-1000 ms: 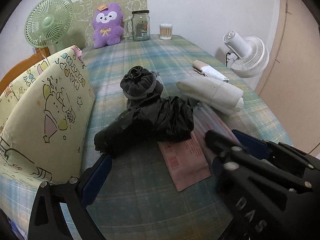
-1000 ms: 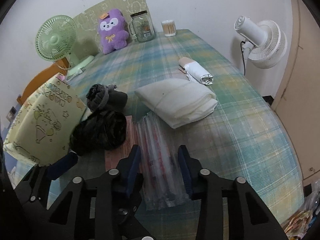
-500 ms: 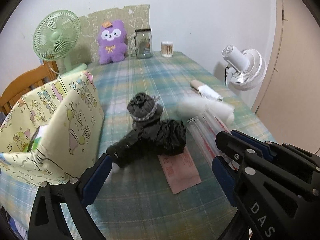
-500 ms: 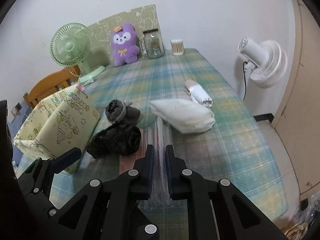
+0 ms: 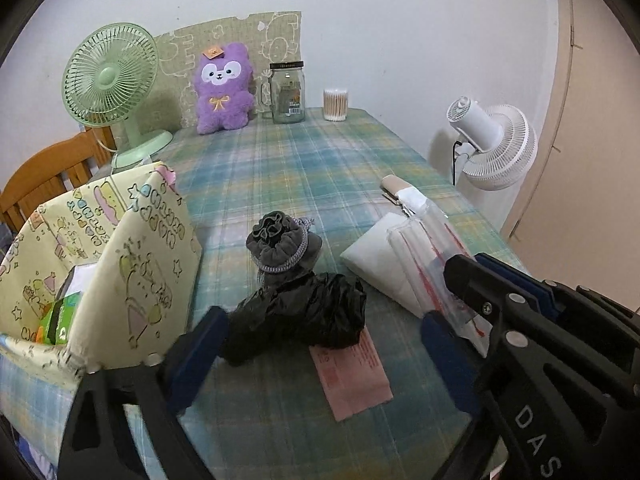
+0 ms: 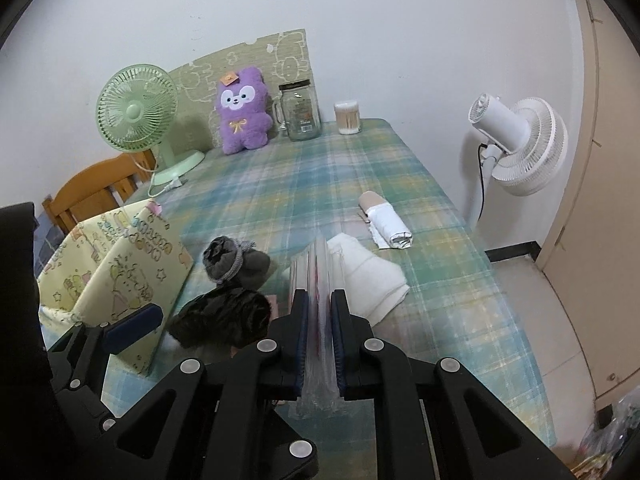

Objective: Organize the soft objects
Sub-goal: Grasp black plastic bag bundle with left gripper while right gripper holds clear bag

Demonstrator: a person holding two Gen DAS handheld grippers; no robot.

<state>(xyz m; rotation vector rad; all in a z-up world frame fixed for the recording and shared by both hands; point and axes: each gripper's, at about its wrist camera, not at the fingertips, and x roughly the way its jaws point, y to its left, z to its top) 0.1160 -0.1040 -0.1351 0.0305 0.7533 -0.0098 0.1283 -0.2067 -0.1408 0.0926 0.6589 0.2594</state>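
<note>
My right gripper (image 6: pixel 319 304) is shut on a clear plastic packet (image 6: pixel 318 276) with red print and holds it above the table; the packet also shows in the left wrist view (image 5: pixel 434 256). My left gripper (image 5: pixel 320 344) is open and empty, low over a crumpled black bag (image 5: pixel 304 312). A grey drawstring pouch (image 5: pixel 280 246) sits behind the black bag. A folded white cloth (image 6: pixel 372 276) lies right of them. A yellow patterned fabric bin (image 5: pixel 100 256) stands open at the left. A pink packet (image 5: pixel 352 372) lies flat under the black bag.
A rolled white-and-tan bundle (image 6: pixel 384 220) lies at mid right. A purple plush (image 5: pixel 224 88), glass jar (image 5: pixel 287 92), cotton swab cup (image 5: pixel 335 105) and green fan (image 5: pixel 110 76) stand at the back. A white floor fan (image 5: pixel 492 144) is beyond the right edge.
My right gripper closed on the clear packet and lifted it off the table. Both grippers pulled back and up from the objects.
</note>
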